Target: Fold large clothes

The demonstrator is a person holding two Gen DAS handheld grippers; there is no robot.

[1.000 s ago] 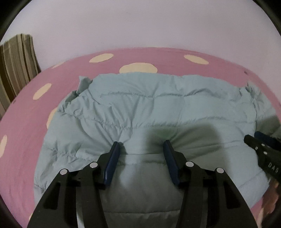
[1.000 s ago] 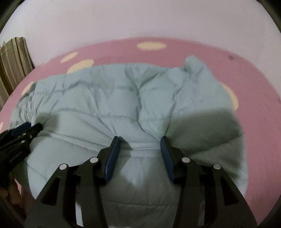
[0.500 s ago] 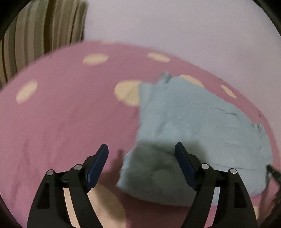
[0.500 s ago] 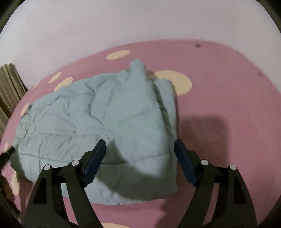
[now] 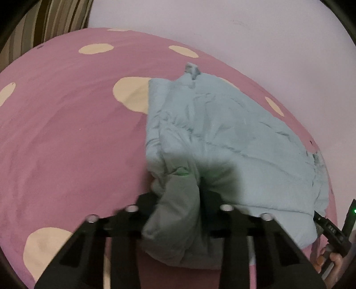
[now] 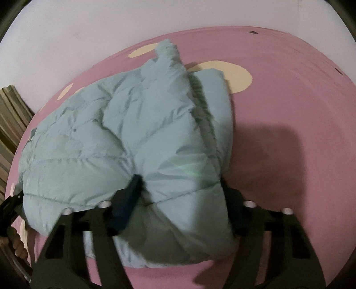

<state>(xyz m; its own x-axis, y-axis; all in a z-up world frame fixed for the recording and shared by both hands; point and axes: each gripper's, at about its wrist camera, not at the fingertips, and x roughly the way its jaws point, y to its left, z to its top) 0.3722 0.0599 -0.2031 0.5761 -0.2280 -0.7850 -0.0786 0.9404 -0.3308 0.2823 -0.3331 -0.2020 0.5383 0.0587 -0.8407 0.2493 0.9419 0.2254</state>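
A pale blue puffer jacket lies folded on a pink bedspread; it also shows in the right wrist view. My left gripper is shut on the jacket's near left corner, with bunched fabric between the fingers. My right gripper is clamped on the jacket's thick near right corner; the bulky fabric fills the gap and hides the right finger. Each gripper shows at the edge of the other's view: the right gripper, the left gripper.
The pink bedspread with cream dots covers the bed, also in the right wrist view. A pale wall stands behind. A striped curtain hangs at the far left.
Both grippers were open over the jacket's ends half a second ago. Now each has moved in and closed on a near corner of the jacket.
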